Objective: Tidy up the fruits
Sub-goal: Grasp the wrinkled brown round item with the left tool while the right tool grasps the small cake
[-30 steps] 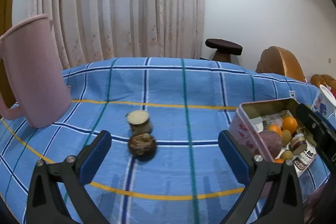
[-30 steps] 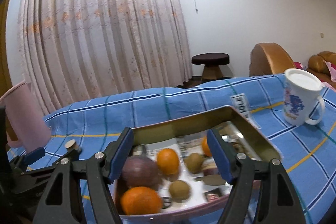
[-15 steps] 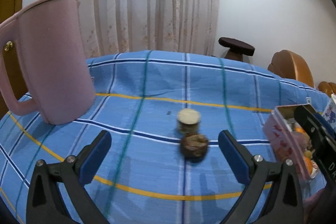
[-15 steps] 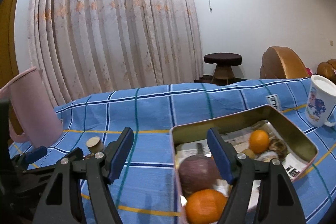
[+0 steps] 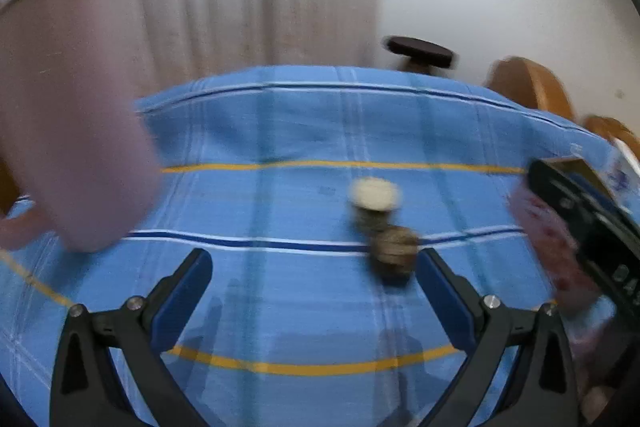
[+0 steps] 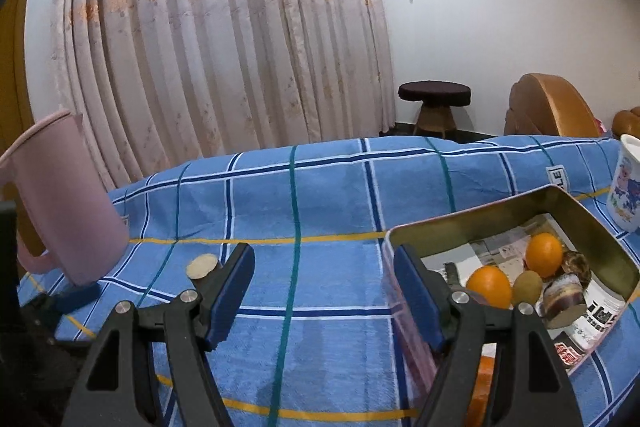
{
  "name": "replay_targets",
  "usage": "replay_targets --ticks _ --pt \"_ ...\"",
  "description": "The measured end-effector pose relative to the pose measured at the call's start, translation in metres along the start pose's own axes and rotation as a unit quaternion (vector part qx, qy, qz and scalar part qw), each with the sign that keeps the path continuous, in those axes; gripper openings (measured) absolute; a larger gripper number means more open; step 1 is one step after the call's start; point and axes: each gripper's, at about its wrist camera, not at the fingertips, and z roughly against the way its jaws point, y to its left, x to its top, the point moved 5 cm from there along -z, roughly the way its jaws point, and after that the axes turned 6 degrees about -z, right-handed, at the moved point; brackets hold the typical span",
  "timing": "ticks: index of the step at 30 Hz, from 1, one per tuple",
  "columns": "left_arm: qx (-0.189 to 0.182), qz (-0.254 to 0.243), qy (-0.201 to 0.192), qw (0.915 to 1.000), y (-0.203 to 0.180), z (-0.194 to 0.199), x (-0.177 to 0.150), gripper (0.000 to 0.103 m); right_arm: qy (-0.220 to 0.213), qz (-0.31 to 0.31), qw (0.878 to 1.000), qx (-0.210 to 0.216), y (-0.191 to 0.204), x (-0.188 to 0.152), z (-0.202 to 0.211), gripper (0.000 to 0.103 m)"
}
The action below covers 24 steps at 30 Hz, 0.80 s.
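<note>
The left wrist view is blurred. Two small round fruit pieces lie on the blue checked cloth: a pale-topped one (image 5: 374, 201) and, in front of it, a dark brown one (image 5: 394, 251). My left gripper (image 5: 312, 279) is open and empty, and the brown piece sits just beyond its right finger (image 5: 438, 281). My right gripper (image 6: 324, 279) is also open and empty, over bare cloth left of the metal tin (image 6: 480, 215). The tin holds two oranges (image 6: 543, 254), a kiwi (image 6: 527, 286) and a purple-skinned cut piece (image 6: 564, 297). The pale piece (image 6: 202, 265) shows beside the right gripper's left finger.
A tall pink jug (image 6: 60, 203) stands at the table's left, close to the left gripper (image 6: 76, 297). A printed white mug (image 6: 626, 187) stands right of the tin. Curtains, a dark stool (image 6: 434, 95) and a brown armchair lie behind the table.
Both wrist views have swung left. The two pieces slid right in the left view and the jug looms larger. In the right view the tin moved from between the fingers to the right.
</note>
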Motion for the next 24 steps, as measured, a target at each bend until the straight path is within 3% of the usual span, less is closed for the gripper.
replay_targets --ticks 5,8,9,12,14,17,24 --pt "-0.007 -0.029 0.024 0.9993 -0.028 -0.020 0.010 0.091 0.015 -0.032 0.999 -0.002 -0.014 0.000 -0.004 0.074" --pt "-0.017 -0.013 0.063 0.9978 -0.031 -0.039 0.011 0.070 0.022 -0.043 0.999 -0.001 -0.018 -0.001 -0.006 0.074" --pt "-0.018 -0.004 0.070 0.9974 -0.029 -0.043 0.011 0.068 0.024 -0.042 0.999 0.000 -0.018 -0.001 -0.007 0.074" --pt "-0.027 0.004 0.062 0.9977 -0.027 -0.041 0.014 0.060 0.028 -0.031 0.999 0.005 -0.013 -0.002 -0.007 0.074" --pt "-0.033 0.001 0.059 0.9977 -0.025 -0.038 0.013 0.040 0.029 -0.023 0.999 0.008 -0.009 -0.003 -0.008 0.074" --pt "-0.029 0.000 0.058 0.9979 -0.016 -0.031 0.008 0.040 0.030 -0.011 0.999 0.011 -0.003 -0.004 -0.008 0.074" --pt "0.038 0.032 0.042 0.9979 0.036 -0.012 0.004 0.040 0.070 0.010 0.997 0.037 0.015 -0.012 -0.021 0.074"
